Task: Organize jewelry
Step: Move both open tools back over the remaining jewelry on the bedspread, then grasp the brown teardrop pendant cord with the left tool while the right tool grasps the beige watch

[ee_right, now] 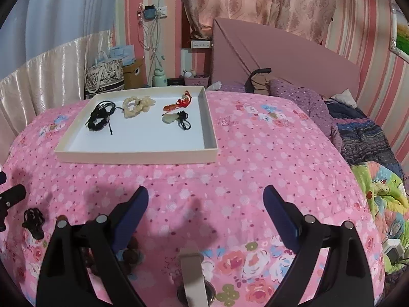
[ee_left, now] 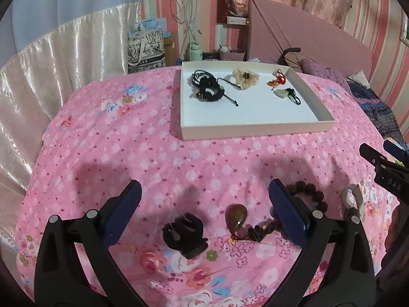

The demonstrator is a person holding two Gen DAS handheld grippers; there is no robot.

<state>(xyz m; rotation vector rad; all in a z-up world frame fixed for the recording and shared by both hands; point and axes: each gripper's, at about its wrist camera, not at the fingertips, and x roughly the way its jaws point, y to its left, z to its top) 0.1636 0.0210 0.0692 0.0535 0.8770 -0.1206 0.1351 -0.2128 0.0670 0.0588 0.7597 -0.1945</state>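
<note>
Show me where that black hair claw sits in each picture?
Left wrist view: hair claw low centre, on the quilt between the open jaws.
Right wrist view: hair claw far left edge, small.
Shared landmark: the white tray farther up the bed.

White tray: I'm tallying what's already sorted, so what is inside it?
The white tray holds black cord bracelets, a cream beaded piece, an orange-red ornament and a pale pendant on black cord. Nothing looks hidden.

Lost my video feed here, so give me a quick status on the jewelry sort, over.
Left gripper and right gripper both open, empty. Hair claw, bead bracelet loose on quilt; four pieces in white tray. Path clear.
</note>
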